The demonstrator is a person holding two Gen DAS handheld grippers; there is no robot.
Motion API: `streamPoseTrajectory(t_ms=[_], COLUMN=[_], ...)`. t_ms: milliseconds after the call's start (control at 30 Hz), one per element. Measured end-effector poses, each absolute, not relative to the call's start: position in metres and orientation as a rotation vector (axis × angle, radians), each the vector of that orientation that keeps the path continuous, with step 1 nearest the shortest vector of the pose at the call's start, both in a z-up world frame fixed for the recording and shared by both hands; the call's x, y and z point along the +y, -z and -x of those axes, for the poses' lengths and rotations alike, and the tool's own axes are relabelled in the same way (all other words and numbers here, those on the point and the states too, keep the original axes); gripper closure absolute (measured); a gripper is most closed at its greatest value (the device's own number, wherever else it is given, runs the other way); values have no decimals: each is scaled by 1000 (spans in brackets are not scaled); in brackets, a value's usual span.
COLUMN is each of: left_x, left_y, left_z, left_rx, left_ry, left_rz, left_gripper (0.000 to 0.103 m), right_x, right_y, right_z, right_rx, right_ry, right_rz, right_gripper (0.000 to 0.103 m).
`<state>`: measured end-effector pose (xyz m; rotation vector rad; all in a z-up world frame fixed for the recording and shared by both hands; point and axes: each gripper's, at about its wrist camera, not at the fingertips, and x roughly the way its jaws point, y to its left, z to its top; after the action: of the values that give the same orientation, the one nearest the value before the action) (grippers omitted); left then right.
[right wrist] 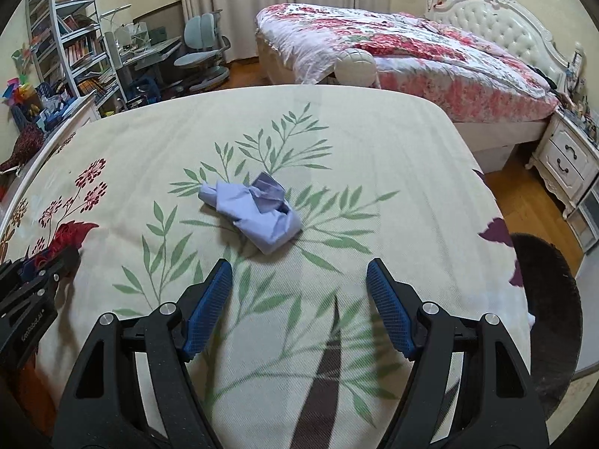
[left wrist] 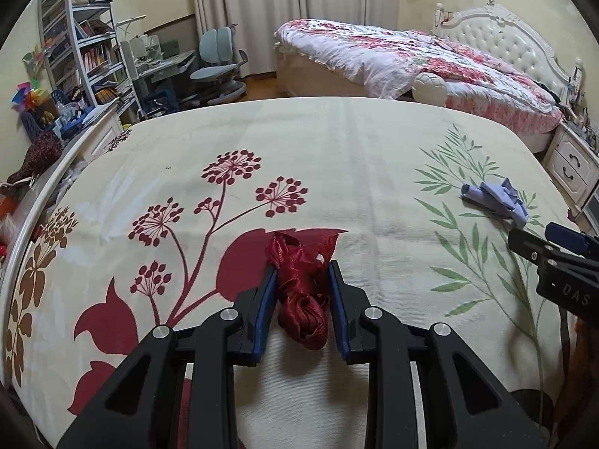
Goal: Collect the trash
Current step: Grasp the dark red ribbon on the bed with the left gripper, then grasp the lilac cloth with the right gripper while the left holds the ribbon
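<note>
A crumpled red ribbon [left wrist: 302, 285] lies on the floral tablecloth [left wrist: 337, 157]. My left gripper [left wrist: 302, 270] has its blue pads on both sides of the ribbon and is shut on it. A crumpled blue paper wad [right wrist: 255, 214] lies further right on the cloth; it also shows in the left wrist view [left wrist: 495, 198]. My right gripper [right wrist: 299, 270] is open and empty, a little short of the blue wad. The right gripper shows at the right edge of the left wrist view [left wrist: 554, 262].
A dark round bin [right wrist: 546, 318] stands off the table's right edge. Beyond the table are a bed [right wrist: 411, 48], a white nightstand [right wrist: 565, 164], a desk with a grey chair [right wrist: 202, 52] and a bookshelf [right wrist: 75, 37].
</note>
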<state>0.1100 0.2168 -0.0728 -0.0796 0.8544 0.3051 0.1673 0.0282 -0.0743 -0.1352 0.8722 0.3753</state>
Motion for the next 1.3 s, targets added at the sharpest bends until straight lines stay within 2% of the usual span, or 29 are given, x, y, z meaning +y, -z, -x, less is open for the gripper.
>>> streamPoseTrajectory(t_ms=[167, 200, 300, 333, 400, 767, 867, 900, 1067, 1167, 1200, 1300], left_x=[227, 227, 229, 230, 230, 235, 236, 236, 236, 236, 236, 236], left_y=[74, 74, 75, 75, 75, 75, 75, 75, 75, 75, 75, 75], left_z=[-109, -109, -109, -108, -108, -107, -107, -106, -107, -107, -106, -106], left_rx=[856, 857, 856, 855, 853, 852, 851, 851, 852, 852, 852, 852], left_ry=[-306, -304, -302, -301, -298, -293, -294, -294, -294, -295, -295, -296], left_rz=[112, 118, 129, 131, 136, 150, 153, 154, 152, 152, 150, 149], left_gripper=[74, 74, 74, 74, 74, 74, 74, 74, 74, 74, 74, 74], right_x=[51, 54, 59, 59, 58, 55, 56, 57, 61, 61, 60, 57], right_y=[74, 75, 74, 74, 74, 75, 75, 74, 74, 74, 74, 74], right_z=[-186, -188, -187, -183, -178, -146, -152, -154, -161, -164, -166, -169], right_rx=[870, 872, 861, 859, 856, 845, 854, 856, 853, 855, 854, 856], right_ry=[-389, -389, -392, -394, -392, -389, -399, -401, -399, -388, -383, -358], right_rz=[170, 178, 200, 201, 197, 208, 194, 192, 190, 190, 186, 172], right_gripper=[30, 33, 50, 52, 67, 65, 43, 42, 43, 61, 64, 64])
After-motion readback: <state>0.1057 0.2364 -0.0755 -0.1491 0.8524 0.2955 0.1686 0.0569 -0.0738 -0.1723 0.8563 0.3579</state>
